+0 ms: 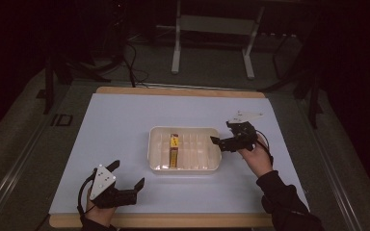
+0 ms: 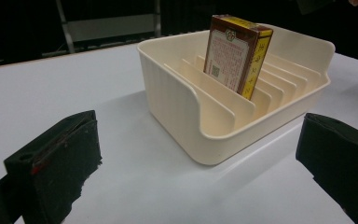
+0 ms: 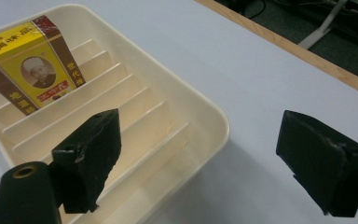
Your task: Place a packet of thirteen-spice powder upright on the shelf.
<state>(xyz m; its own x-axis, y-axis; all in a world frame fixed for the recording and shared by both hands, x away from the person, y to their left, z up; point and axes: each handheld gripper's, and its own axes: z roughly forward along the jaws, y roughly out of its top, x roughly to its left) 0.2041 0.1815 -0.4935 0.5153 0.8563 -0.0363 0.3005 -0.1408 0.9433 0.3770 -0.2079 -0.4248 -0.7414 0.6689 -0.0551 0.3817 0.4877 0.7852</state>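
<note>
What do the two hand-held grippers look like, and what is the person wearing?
Each hand-held gripper, left and right, is black with two chunky jaws, a grey three-cornered plate on top and a thin black cable. The person's right arm wears a dark sleeve.

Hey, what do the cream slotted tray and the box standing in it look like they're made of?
The tray looks like moulded plastic: one smooth, slightly glossy cream piece with rounded corners and thin dividers of the same colour. The box looks like printed cardboard, probably coated: sharp folded edges, flat yellow and brown-red panels carrying fine text and a faint sheen.
</note>
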